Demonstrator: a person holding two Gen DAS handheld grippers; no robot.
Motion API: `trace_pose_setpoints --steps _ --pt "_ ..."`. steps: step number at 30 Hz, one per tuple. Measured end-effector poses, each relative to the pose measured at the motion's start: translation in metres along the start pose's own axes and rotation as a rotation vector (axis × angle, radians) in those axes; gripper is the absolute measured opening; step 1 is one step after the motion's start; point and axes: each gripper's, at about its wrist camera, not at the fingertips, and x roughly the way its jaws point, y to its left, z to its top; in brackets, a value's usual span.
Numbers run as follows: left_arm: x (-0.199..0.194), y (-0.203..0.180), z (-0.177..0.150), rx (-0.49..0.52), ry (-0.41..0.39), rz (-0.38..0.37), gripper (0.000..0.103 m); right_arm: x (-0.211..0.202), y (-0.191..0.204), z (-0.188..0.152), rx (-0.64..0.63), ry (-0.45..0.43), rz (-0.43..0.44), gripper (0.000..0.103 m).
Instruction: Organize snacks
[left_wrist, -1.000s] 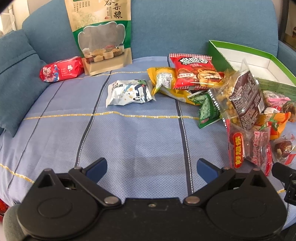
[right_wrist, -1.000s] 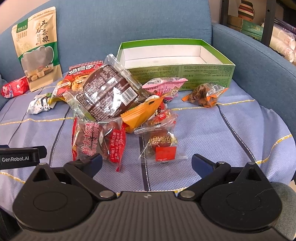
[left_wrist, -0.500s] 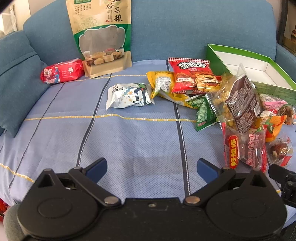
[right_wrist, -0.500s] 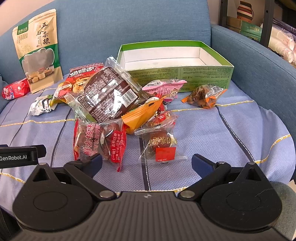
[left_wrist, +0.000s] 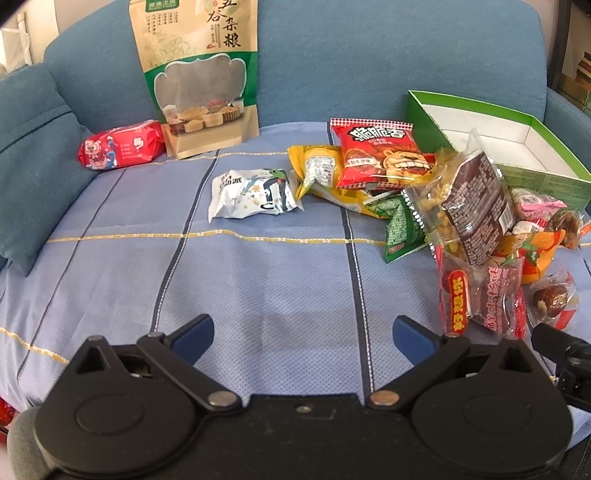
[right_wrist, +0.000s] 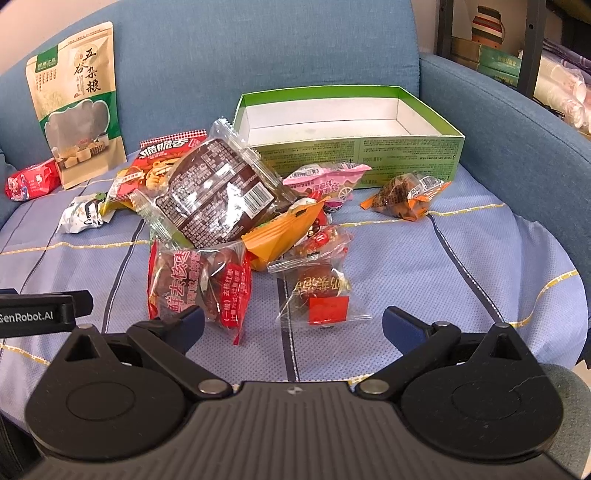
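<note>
A pile of snack packets lies on the blue striped cloth: a brown packet (right_wrist: 218, 195) on top, a red date packet (right_wrist: 199, 284) and a clear red-labelled packet (right_wrist: 325, 295) in front. An empty green box (right_wrist: 354, 122) stands behind the pile. My right gripper (right_wrist: 291, 328) is open and empty, just short of the front packets. My left gripper (left_wrist: 301, 334) is open and empty over bare cloth, left of the pile (left_wrist: 472, 214). A white packet (left_wrist: 251, 194) lies ahead of it.
A tall grain pouch (left_wrist: 197, 74) leans on the sofa back with a red packet (left_wrist: 122, 149) beside it. An orange-wrapped snack (right_wrist: 406, 195) lies alone right of the pile. A blue cushion (left_wrist: 29, 162) is at left, the sofa arm (right_wrist: 517, 147) at right.
Both grippers have eased slightly forward toward the snacks. Nothing has been taken hold of and no snack has moved.
</note>
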Motion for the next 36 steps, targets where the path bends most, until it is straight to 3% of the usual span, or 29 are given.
trace_pose_setpoints --steps 23,25,27,29,33,36 --pt "-0.005 0.003 0.005 -0.024 -0.022 -0.035 0.103 -0.005 0.003 0.004 -0.047 -0.065 0.026 0.103" --pt "-0.004 0.004 0.006 -0.034 -0.026 -0.056 0.095 -0.003 0.000 0.005 -0.040 -0.061 0.059 0.103" --pt "-0.002 0.005 0.006 -0.039 -0.019 -0.091 0.075 0.001 -0.005 0.006 -0.041 -0.042 0.120 0.103" --pt "-0.001 0.005 0.007 -0.040 -0.008 -0.148 0.067 0.006 -0.012 0.006 -0.038 -0.017 0.150 0.103" --pt "0.000 -0.001 0.012 -0.074 0.007 -0.291 0.067 0.012 -0.023 0.001 -0.040 -0.003 0.130 0.103" --pt "-0.001 -0.018 0.015 -0.038 0.019 -0.366 0.063 0.013 -0.031 -0.001 -0.044 -0.004 0.156 0.103"
